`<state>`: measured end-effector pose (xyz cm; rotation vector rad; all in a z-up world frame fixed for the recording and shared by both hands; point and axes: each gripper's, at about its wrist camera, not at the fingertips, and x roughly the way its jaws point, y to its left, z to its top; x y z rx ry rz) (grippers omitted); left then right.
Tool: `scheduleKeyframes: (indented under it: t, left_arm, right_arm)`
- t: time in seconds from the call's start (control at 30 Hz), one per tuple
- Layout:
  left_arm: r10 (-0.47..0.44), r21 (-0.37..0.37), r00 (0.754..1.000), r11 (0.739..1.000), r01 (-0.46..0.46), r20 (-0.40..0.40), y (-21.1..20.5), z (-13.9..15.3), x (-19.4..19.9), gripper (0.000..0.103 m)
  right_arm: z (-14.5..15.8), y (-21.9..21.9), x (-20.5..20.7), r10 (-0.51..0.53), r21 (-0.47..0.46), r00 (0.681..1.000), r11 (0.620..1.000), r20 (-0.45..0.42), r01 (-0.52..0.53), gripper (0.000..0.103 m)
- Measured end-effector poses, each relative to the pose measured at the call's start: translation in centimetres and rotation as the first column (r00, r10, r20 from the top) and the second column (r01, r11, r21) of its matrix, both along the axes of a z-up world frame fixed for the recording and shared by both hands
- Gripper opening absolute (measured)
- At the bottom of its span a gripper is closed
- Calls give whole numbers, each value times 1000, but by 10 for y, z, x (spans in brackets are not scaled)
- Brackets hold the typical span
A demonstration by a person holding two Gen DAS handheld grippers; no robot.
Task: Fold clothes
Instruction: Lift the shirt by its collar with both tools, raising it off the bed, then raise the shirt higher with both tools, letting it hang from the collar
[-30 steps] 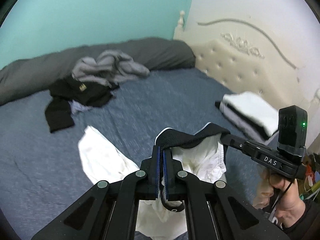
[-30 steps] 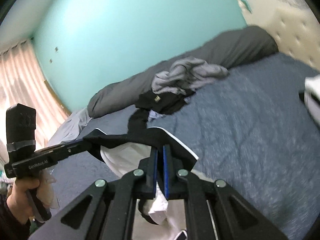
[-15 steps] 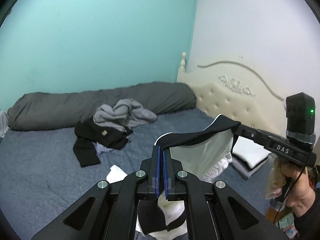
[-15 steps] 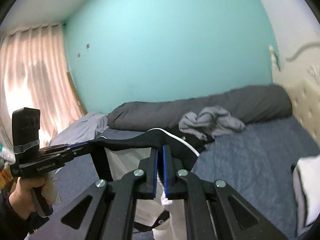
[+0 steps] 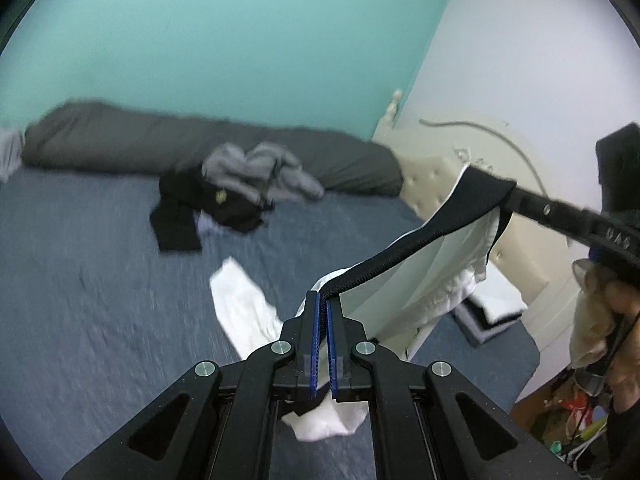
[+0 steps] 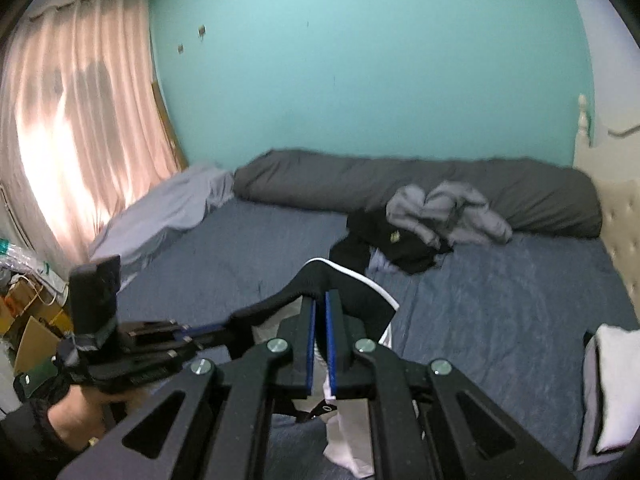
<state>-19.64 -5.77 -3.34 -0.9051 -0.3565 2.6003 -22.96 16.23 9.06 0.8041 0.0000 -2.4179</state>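
Both grippers are clamped on the black waistband (image 5: 436, 228) of white shorts (image 5: 404, 288), which hang above the blue bed (image 5: 100, 280). The left gripper (image 5: 323, 304) pinches one end, the right gripper (image 6: 320, 300) the other. Lettering on the right gripper's bar at 3 o'clock is too blurred to read. The black garment (image 6: 394, 240) at 12 o'clock carries a small gold emblem.

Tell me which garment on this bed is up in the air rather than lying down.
The white shorts with the black waistband, stretched between the left tool and right tool. The grey and black clothes lie heaped on the bed.
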Motion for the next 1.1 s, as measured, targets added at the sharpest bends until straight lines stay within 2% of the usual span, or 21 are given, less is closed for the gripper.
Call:
scheduleKeyframes:
  t: [0.13,0.27,0.57,0.6,0.7,0.73,1.1]
  left_arm:
    - [-12,-14,999,1000,13,47,4,-41,-3,6]
    - [-17,6,995,1000,16,100,5,-75,-10,8]
    - [2,19,981,1000,-6,196,0,-142,-10,9]
    - [1,16,979,1000,-4,205,1,-149,-10,13]
    - [2,14,972,1000,-6,234,3,-168,-11,35]
    - [3,15,970,1000,-7,243,4,-174,-12,39]
    - [26,42,958,998,-40,287,27,-218,-25,42]
  right_arm:
    - [-31,-6,-8,-14,20,998,1000,69,12,4]
    - [-54,-6,-16,-33,36,992,999,118,29,4]
    - [-74,1,-30,-62,51,986,997,157,55,4]
    - [-76,2,-31,-63,49,985,997,160,56,4]
    - [-81,6,-33,-67,47,983,997,170,60,4]
    - [-83,7,-34,-68,45,982,997,176,61,4]
    - [-95,17,-44,-66,20,976,998,207,63,4]
